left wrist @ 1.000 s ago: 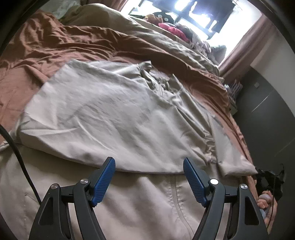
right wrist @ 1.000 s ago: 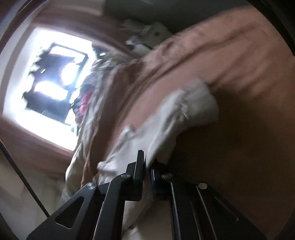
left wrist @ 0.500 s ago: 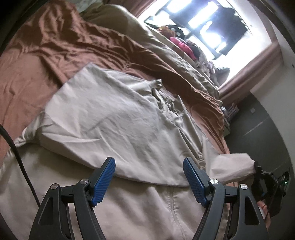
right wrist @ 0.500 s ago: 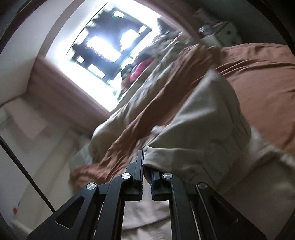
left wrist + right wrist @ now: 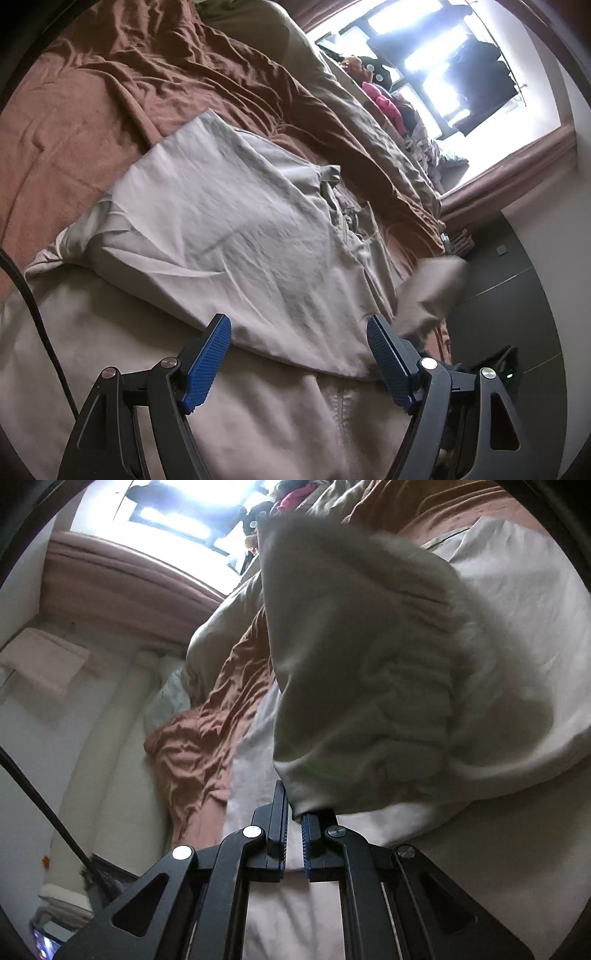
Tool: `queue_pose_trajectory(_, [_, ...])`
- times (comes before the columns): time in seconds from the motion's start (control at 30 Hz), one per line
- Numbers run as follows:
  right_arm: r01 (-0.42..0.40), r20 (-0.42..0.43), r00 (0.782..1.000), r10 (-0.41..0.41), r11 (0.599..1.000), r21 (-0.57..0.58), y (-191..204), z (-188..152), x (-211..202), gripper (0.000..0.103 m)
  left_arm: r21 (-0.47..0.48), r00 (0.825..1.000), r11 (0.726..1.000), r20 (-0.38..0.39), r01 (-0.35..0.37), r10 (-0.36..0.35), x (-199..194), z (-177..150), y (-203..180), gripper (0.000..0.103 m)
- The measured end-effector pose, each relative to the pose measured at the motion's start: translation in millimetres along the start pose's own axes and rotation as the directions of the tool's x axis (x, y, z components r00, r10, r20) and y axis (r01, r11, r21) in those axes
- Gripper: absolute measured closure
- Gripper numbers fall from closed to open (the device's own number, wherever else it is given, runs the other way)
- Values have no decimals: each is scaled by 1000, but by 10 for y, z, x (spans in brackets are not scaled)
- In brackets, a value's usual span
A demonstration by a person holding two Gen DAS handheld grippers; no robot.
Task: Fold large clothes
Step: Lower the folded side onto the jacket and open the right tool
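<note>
Beige garment on the bed, one sleeve lifted in my right claw.

My right claw (image 5: pixel 293 821) is clamped on the sleeve (image 5: pixel 369 672) end; the cloth bulges up in front of it, over the rest of the garment (image 5: pixel 236 229). The garment lies spread on the brown bedspread (image 5: pixel 110 88), one layer turned over another. My left claw (image 5: pixel 299 354) hangs above it, jaws wide apart, gripping nothing. Bright window (image 5: pixel 454 55) beyond.

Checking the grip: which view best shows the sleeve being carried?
The right wrist view: the sleeve fills it, its edge pinched in the shut right gripper. The left wrist view shows only a blurred piece of it at the right.
</note>
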State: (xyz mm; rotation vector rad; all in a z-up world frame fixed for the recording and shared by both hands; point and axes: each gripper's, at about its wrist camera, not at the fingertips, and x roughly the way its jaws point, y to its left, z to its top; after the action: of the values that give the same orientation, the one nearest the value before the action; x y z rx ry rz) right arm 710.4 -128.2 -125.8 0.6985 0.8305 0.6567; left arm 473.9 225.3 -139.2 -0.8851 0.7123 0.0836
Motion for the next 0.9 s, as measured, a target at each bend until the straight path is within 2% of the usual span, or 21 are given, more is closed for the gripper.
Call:
queue_pose_trajectory(0.07, [26,-24,999,-25,999,37,-21,-12,13,99,13,1000,1000,-5,-9,9,16,2,0,26])
queue_pose_trajectory(0.1, [13,-27,1000,-12,1000,24,-15,33,24,99,7,1000,1000,-9,-10,10,25,4,15,26])
queue_pose_trajectory(0.17, [55,-18,998,-55,998,-17,65,58,-45,99,-12,1000,1000,-6,-7,6,27,3,47,26])
queue_pose_trajectory(0.27, [66,-18,998,-66,998,-18,137,-67,-237,97,-1,1000,1000,-6,-14,14,38,3,21,26])
queue_pose_trajectory(0.3, [64,-8,998,-65,998,-22,147,-86,-335,88,7,1000,1000,-5,-16,16,40,-2,2,26])
queue_pose_trajectory(0.33, [67,2,998,-67,997,-28,176,-278,-507,55,14,1000,1000,-5,-18,18,46,-5,-15,26])
queue_pose_trajectory(0.37, [74,19,997,-73,997,-30,148,-284,-605,31,22,1000,1000,-7,-20,20,52,-10,-26,26])
queue_pose_trajectory(0.4, [72,30,997,-71,997,-29,133,-400,-692,1,35,1000,999,-9,-24,25,61,-19,-53,26])
queue_pose_trajectory(0.47, [75,67,995,-73,997,-22,127,-555,-827,1,51,999,998,-14,-28,29,87,-36,-93,26])
queue_pose_trajectory(0.53, [111,94,990,-109,994,-21,98,-582,-978,1,74,999,997,-20,-28,29,122,-57,-159,26])
queue_pose_trajectory(0.67, [203,189,958,-216,975,87,-5,-814,-1195,1,132,999,991,-28,-33,37,190,-117,-329,26])
queue_pose_trajectory(0.73, [216,213,943,-255,958,188,-182,-831,-1412,1,150,999,988,-27,-41,45,229,-149,-407,26])
queue_pose_trajectory(0.83, [203,226,941,-253,953,224,-255,-781,-1560,1,234,997,970,-31,-58,67,322,-243,-630,26])
queue_pose_trajectory(0.9, [213,237,931,-276,942,260,-367,-757,-1676,1,268,996,961,-30,-76,87,395,-330,-730,26])
